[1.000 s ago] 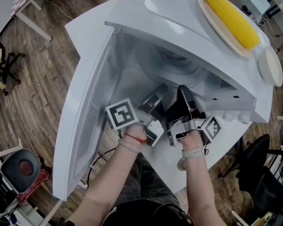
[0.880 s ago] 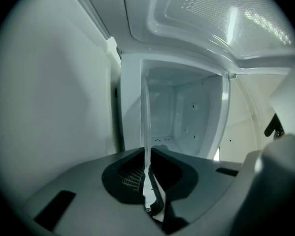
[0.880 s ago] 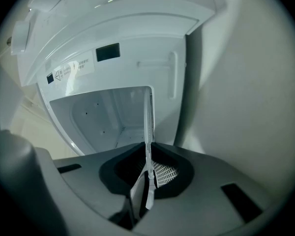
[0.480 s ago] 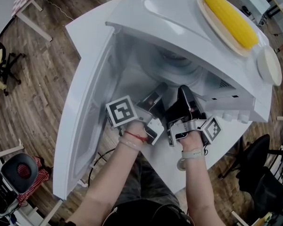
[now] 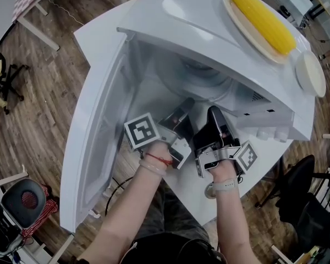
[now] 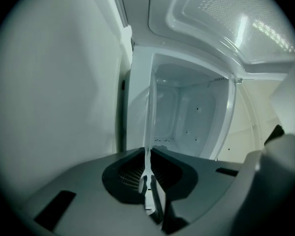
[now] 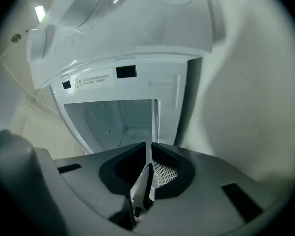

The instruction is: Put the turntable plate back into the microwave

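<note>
The glass turntable plate (image 5: 193, 77) is clear and round, and it is held at the mouth of the white microwave (image 5: 209, 32), partly inside the cavity. My left gripper (image 5: 185, 106) is shut on the plate's near rim on the left, and my right gripper (image 5: 214, 114) is shut on the rim just to its right. The left gripper view shows the plate (image 6: 150, 122) edge-on, as a thin pale line running from the left gripper (image 6: 148, 181) into the cavity. The right gripper view shows the same edge (image 7: 154, 124) rising from the right gripper (image 7: 146, 173).
The microwave door (image 5: 96, 147) hangs wide open at the left, close beside my left hand. On the microwave's top lie a plate with a corn cob (image 5: 262, 20) and a white dish (image 5: 310, 73). The microwave stands on a white table (image 5: 93, 29); chairs stand on the wooden floor.
My right gripper has shifted slightly toward me. The left one has kept its place. Both still grip the plate's rim.
</note>
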Demonstrator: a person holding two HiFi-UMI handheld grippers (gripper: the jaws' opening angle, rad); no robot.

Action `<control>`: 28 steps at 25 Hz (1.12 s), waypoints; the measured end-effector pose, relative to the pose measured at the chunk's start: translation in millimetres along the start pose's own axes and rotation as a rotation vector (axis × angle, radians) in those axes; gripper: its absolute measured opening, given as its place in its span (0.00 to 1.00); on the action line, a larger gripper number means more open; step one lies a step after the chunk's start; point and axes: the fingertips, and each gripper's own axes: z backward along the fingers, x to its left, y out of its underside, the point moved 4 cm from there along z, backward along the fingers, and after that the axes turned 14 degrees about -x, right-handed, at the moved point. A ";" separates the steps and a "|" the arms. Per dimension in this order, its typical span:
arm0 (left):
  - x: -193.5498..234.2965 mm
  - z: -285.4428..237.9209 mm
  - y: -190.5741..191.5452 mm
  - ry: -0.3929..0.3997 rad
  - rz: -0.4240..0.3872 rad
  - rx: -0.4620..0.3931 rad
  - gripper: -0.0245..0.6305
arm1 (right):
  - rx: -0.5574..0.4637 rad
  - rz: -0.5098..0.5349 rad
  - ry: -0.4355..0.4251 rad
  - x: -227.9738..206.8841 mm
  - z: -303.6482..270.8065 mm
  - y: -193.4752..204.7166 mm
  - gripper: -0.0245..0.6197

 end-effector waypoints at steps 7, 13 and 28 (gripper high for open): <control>-2.3 1.0 1.3 0.023 -0.015 -0.015 0.11 | 0.005 0.005 0.020 -6.1 14.6 -3.7 0.12; -5.3 5.7 5.4 0.037 -0.016 -0.037 0.11 | 0.037 0.024 0.024 -7.4 19.0 -0.9 0.12; -8.2 43.0 30.1 0.001 -0.389 0.083 0.06 | 0.263 0.490 -0.003 10.7 37.3 20.1 0.10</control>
